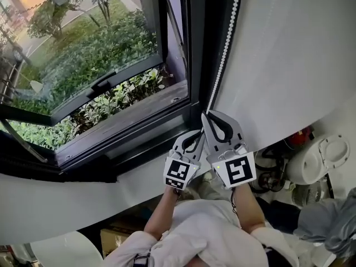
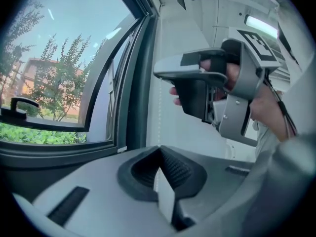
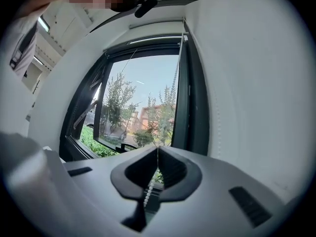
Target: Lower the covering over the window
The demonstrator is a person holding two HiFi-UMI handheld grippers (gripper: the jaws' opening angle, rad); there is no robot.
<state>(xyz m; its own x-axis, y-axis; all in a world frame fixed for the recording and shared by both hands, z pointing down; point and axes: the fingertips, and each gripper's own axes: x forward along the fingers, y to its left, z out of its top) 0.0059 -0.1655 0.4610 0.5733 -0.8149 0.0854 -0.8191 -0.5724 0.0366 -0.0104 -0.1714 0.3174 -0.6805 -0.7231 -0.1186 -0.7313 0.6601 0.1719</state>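
A white bead chain (image 1: 225, 54) hangs down the right side of the dark-framed window (image 1: 192, 49). My right gripper (image 1: 207, 115) points at the frame and is shut on the bead chain; its beads (image 3: 147, 191) show in the gap behind the closed jaws (image 3: 157, 149). My left gripper (image 1: 198, 132) sits just below and left of it, shut. In the left gripper view the chain (image 2: 159, 107) runs down behind that gripper's tip (image 2: 159, 149), and no beads show between its jaws. The right gripper (image 2: 197, 83) is above it, in a person's hand. Through the glass I see trees and sky (image 3: 143, 98).
The window sash (image 1: 103, 82) is tilted open outward, with shrubs below. A white wall (image 1: 289, 65) rises right of the chain. Below the sill stand a white appliance (image 1: 322, 160), a small fan (image 1: 303, 193) and grey cloth (image 1: 334, 221).
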